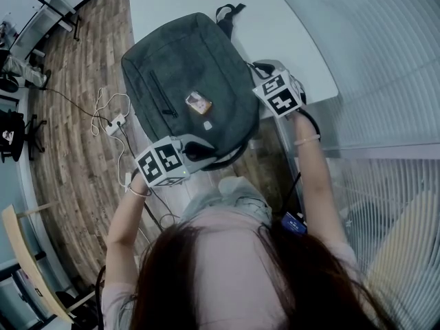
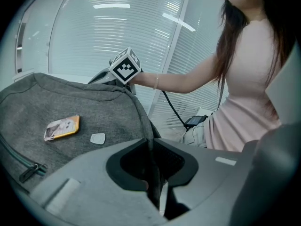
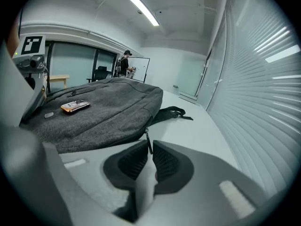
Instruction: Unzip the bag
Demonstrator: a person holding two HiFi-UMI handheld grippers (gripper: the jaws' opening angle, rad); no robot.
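Note:
A grey backpack [image 1: 189,81] lies flat on the white table [image 1: 289,26], with an orange-edged tag [image 1: 198,102] on its front. At its near end my left gripper [image 1: 194,150] is shut on the black carry handle [image 1: 223,160]. In the left gripper view that dark strap [image 2: 151,159] runs between the pads, with the bag [image 2: 70,107] beyond. At the bag's right edge my right gripper [image 1: 258,73] is shut on the zipper pull. The right gripper view shows the thin metal pull [image 3: 149,142] pinched between the pads of the gripper [image 3: 150,160], beside the bag [image 3: 103,112].
A black shoulder strap [image 1: 228,12] trails off the bag's far end across the table. A power strip with white cables [image 1: 113,124] lies on the wooden floor at left. Slatted blinds [image 1: 385,81] run along the right. A wooden chair [image 1: 20,253] stands at lower left.

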